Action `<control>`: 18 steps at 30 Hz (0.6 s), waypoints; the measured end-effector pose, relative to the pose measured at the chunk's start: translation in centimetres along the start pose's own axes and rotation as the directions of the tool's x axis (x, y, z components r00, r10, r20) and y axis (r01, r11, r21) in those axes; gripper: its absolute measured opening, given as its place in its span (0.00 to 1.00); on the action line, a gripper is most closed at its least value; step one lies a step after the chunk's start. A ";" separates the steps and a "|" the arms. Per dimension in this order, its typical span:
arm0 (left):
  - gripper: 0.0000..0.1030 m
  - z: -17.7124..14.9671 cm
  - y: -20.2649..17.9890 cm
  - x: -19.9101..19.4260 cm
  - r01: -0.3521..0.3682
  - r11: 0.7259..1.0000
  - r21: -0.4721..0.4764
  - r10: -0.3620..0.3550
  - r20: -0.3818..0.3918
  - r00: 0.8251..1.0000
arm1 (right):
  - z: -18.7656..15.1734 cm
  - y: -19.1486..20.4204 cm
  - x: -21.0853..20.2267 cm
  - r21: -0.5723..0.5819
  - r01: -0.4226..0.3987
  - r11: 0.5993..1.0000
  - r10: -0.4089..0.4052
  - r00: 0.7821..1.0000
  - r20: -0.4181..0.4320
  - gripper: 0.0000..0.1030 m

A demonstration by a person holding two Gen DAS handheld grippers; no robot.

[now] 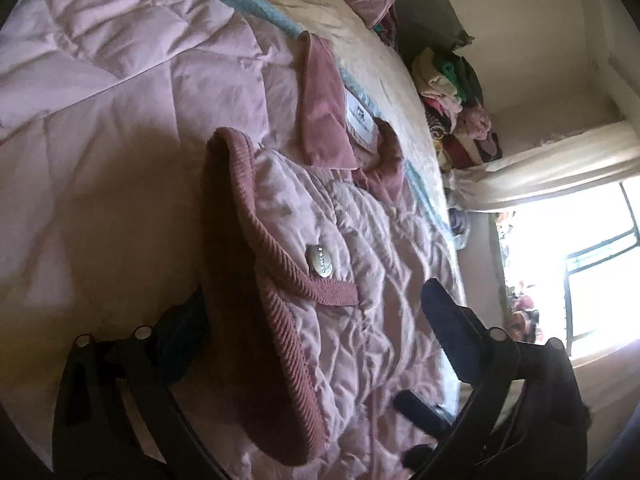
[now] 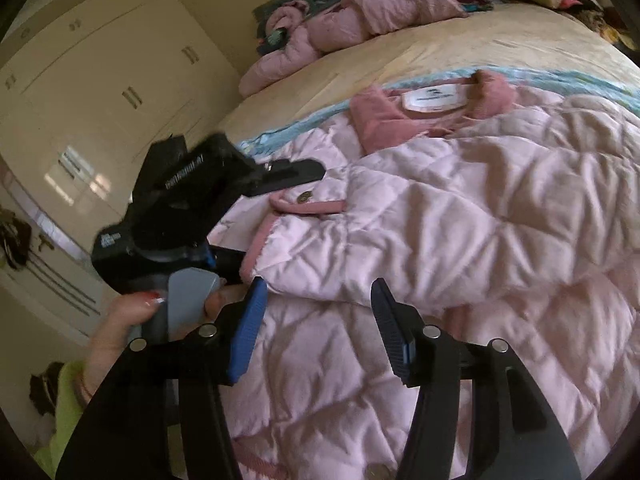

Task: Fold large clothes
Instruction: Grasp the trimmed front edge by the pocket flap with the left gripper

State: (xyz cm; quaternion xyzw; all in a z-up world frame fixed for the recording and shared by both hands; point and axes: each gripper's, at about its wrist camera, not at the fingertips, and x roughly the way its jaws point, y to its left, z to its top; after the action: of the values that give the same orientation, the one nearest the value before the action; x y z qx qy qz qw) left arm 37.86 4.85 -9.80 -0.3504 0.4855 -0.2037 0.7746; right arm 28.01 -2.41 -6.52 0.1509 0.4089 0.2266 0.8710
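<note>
- A pink quilted jacket (image 2: 460, 216) is laid out on the bed (image 2: 440, 52), its corduroy collar (image 2: 376, 120) and white neck label (image 2: 434, 100) at the far side, over a pale blue cloth (image 2: 304, 120).
- One sleeve is folded across the body; its ribbed cuff (image 1: 240, 216), with a metal snap button (image 1: 320, 262) on the tab, lies towards the left of the garment.
- The left gripper (image 1: 312, 320) is held over that cuff. Its jaws are seen wide apart, one to each side of the cuff edge; no clamping on the fabric is seen.
- The right gripper (image 2: 320, 328) is held over the near part of the jacket. Its jaws are seen apart, with quilted fabric lying below and between them but not pressed.
- A second pink garment (image 2: 352, 24) lies bundled at the far side of the bed, well apart; a pile of clothes (image 1: 460, 112) is stacked beyond the bed.
- Risk noted: the puffy filling is judged springy, so a released fold could open again.
- Risk noted: a shallow bite on the thick cuff could slip, or only the top layer could be caught, dragging the sleeve askew.
- Risk noted: the blue cloth could be pinched together with the jacket at the edge.
</note>
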 end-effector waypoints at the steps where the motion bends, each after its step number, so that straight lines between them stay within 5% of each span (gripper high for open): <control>1: 0.74 -0.1 -0.4 0.1 -0.034 0.999 0.030 0.034 0.004 0.999 | -0.1 -0.4 -0.4 0.014 0.007 1.000 -0.007 1.000 0.009 0.52; 4: 0.28 -0.5 -1.5 0.1 -0.107 0.986 0.125 0.103 0.037 0.994 | -0.5 -1.7 -2.0 0.047 0.024 0.999 -0.025 0.999 0.027 0.52; 6: 0.16 -0.5 -2.5 -0.5 -0.137 0.973 0.185 0.125 0.075 0.989 | -0.9 -2.5 -3.1 0.064 0.037 0.997 -0.040 0.998 0.039 0.52; 10: 0.12 -0.7 -7.5 -4.2 -0.162 0.916 0.368 0.088 0.209 0.974 | -1.2 -4.4 -5.5 0.099 0.077 0.992 -0.085 0.993 0.087 0.52; 12: 0.12 -0.5 -8.6 -6.4 -0.211 0.892 0.400 0.093 0.295 0.951 | -1.2 -5.2 -6.4 0.121 0.097 0.988 -0.111 0.987 0.116 0.52; 18: 0.12 1.4 -5.0 -7.0 -0.222 0.922 0.317 0.123 0.302 0.945 | -0.2 -7.4 -8.3 0.160 0.181 0.970 -0.206 0.966 0.155 0.52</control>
State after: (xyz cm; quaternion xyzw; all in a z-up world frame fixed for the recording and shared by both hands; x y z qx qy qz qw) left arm 36.15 6.56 -1.48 -0.1887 0.3581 -0.1655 0.8993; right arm 25.19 -12.97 -4.65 0.1917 0.3612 0.0962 0.9075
